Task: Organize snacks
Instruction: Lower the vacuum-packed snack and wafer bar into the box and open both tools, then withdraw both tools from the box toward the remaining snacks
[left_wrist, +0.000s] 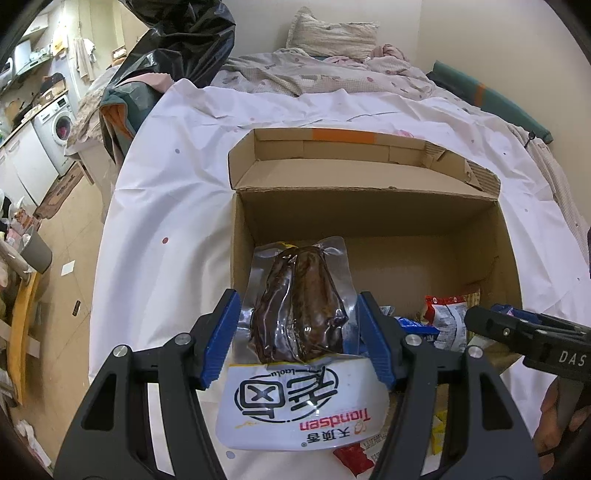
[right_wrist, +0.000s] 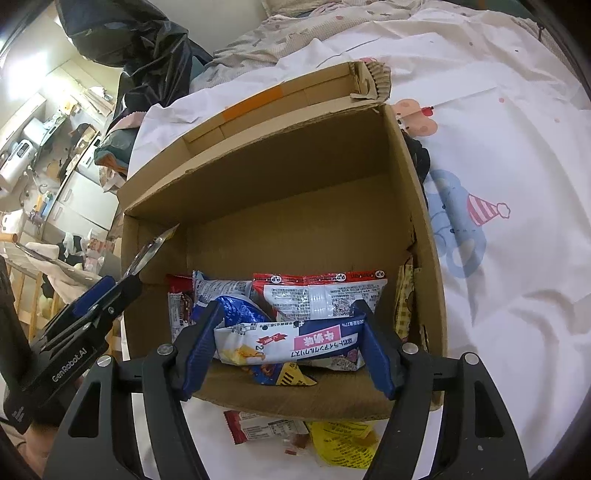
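A vacuum-sealed pouch of dark braised meat (left_wrist: 295, 314), white label end toward my camera, is pinched across its width by my left gripper (left_wrist: 297, 334), both blue pads pressed into its foil edges, and it hangs over the near-left corner of the open cardboard box (left_wrist: 369, 206) that sits on a white printed sheet (left_wrist: 166, 192) spread over a bed. In my right gripper (right_wrist: 290, 341) I hold a blue-and-white snack packet (right_wrist: 291, 339), clamped end to end between the pads, low over the box's near wall, just above a red-and-white bag (right_wrist: 321, 295) and other wrappers already lying along the near side of the floor. The step in hand, as I judge it, is dropping both packs in. To do it well I would carry the meat pouch fully past the near wall and lower it toward the bare floor on the left before spreading the jaws, since its long label end trails outside the rim and could snag there. I would set the right packet flat on the pile rather than on edge, and release one hand at a time so the grippers, close together here, do not collide. A yellow packet (right_wrist: 343, 441) and a small red-ended one (right_wrist: 258, 430) wait on the sheet outside the box.
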